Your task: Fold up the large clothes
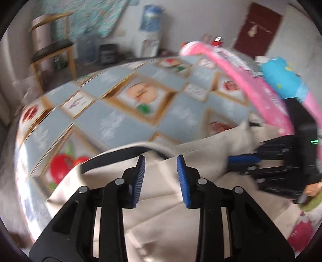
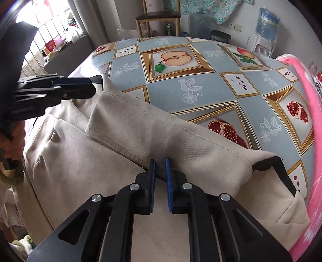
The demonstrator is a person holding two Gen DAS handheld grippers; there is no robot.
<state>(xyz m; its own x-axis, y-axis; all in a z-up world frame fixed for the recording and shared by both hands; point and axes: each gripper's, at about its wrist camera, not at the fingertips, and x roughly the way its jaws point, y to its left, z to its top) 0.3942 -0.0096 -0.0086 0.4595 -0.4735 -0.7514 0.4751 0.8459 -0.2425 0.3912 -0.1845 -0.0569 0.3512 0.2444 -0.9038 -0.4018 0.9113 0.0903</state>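
A beige garment [image 2: 140, 125] with a black lining lies on the near part of the table, one sleeve folded across it. My right gripper [image 2: 160, 160] has its blue pads almost together on the lower edge of that folded sleeve. From the left wrist view it shows side-on as the right gripper [image 1: 231, 160], low on the cloth. My left gripper [image 1: 161, 158] stands open just above the beige garment [image 1: 161, 201], with nothing between its pads. In the right wrist view the left gripper [image 2: 88, 84] hovers by the garment's far left corner, where black lining pokes out.
The table [image 2: 201, 70] has a blue cloth printed with fruit pictures. A pink cloth [image 2: 310, 100] lies along its right edge, and a blue soft item [image 1: 281, 80] lies beside it. A wooden chair [image 2: 159, 16] stands behind the table, and a water dispenser [image 2: 265, 26] is by the wall.
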